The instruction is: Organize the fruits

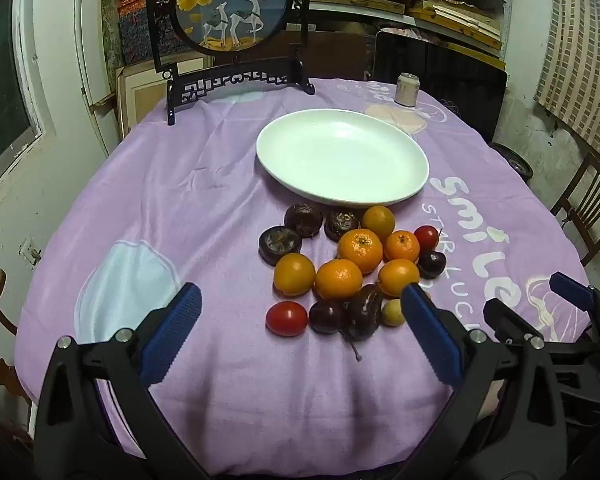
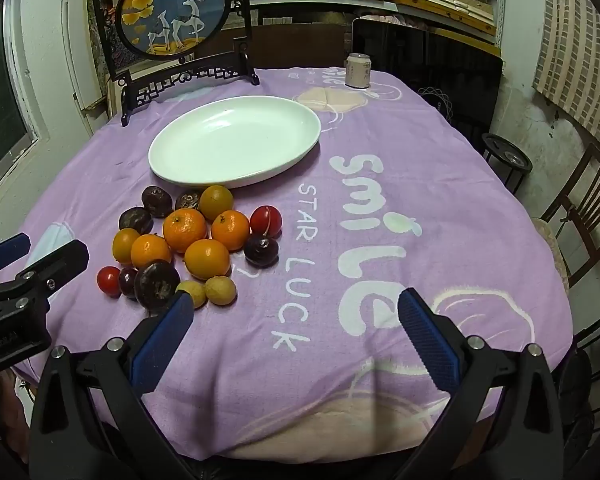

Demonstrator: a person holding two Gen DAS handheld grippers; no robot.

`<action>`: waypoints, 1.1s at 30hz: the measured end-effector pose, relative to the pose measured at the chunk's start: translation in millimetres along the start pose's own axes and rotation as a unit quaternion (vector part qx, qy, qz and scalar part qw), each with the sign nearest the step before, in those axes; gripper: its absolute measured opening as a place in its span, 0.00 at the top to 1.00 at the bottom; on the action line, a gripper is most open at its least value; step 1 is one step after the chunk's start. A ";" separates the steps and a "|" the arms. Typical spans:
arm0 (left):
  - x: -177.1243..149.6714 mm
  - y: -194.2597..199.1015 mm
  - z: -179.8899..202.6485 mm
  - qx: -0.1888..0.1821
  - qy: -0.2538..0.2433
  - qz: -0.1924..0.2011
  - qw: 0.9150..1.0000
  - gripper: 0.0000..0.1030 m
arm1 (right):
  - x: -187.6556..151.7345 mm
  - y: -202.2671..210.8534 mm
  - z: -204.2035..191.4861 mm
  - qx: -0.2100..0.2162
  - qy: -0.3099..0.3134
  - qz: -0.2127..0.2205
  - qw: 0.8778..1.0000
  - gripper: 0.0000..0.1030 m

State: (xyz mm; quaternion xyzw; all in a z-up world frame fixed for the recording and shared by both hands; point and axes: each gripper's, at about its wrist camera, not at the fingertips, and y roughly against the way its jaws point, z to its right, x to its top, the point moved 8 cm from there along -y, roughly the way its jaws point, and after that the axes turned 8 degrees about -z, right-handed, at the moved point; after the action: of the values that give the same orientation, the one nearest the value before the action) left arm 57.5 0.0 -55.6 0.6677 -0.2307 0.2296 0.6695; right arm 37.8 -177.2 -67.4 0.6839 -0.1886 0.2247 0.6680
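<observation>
A pile of fruit lies on the purple cloth in front of a white oval plate point(image 1: 380, 136) point(image 2: 260, 120) with nothing on it. The pile holds several oranges point(image 1: 359, 250) point(image 2: 184, 229), dark round fruits point(image 1: 303, 220) point(image 2: 156, 285), red cherry tomatoes point(image 1: 286, 318) point(image 2: 265, 221) and small yellow fruits point(image 2: 220, 289). My left gripper point(image 1: 300, 334) is open and empty, just short of the pile's near edge. My right gripper point(image 2: 294, 336) is open and empty, over bare cloth to the right of the pile. The right gripper also shows in the left wrist view point(image 1: 540, 300).
A black-framed round deer screen point(image 1: 232, 4) point(image 2: 172, 8) stands at the table's back left. A drinks can point(image 1: 406, 89) point(image 2: 358, 70) stands at the back right. Wooden chairs point(image 2: 584, 216) sit beyond the table's right edge.
</observation>
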 end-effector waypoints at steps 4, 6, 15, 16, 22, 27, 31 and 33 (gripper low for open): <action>-4.8 -3.1 -0.9 0.001 -0.001 0.003 1.000 0.02 | -0.3 -0.1 0.0 -0.001 0.001 -0.001 1.000 0.01; -1.5 -3.7 -3.7 -0.007 0.006 -0.007 1.000 0.02 | -0.5 -0.5 -0.3 -0.001 0.001 -0.001 1.000 0.01; -1.8 -2.9 -4.8 -0.003 0.005 -0.008 1.000 0.02 | -0.6 0.7 0.2 0.001 -0.001 -0.001 1.000 0.01; -1.8 -2.5 -4.1 -0.004 0.005 -0.008 1.000 0.02 | -0.5 0.8 0.0 0.001 -0.001 -0.001 1.000 0.01; -0.8 -3.1 -4.5 -0.002 0.004 -0.007 1.000 0.02 | -0.2 0.8 -0.7 0.001 0.000 -0.001 1.000 0.01; -1.2 -3.2 -4.1 -0.002 0.004 -0.007 1.000 0.02 | 0.0 0.9 -0.8 0.001 0.000 -0.001 1.000 0.01; -1.3 -3.4 -3.8 -0.002 0.004 -0.007 1.000 0.02 | -0.1 0.5 -1.0 0.001 0.000 -0.001 1.000 0.01; -0.2 -4.3 -3.3 -0.002 0.004 -0.007 1.000 0.02 | -0.3 -0.2 -1.2 0.001 0.000 -0.001 1.000 0.01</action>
State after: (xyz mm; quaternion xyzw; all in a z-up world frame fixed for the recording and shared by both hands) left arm 60.0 3.2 -59.1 0.6670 -0.2242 0.2271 0.6733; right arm 37.6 -176.0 -67.8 0.6848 -0.1878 0.2243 0.6674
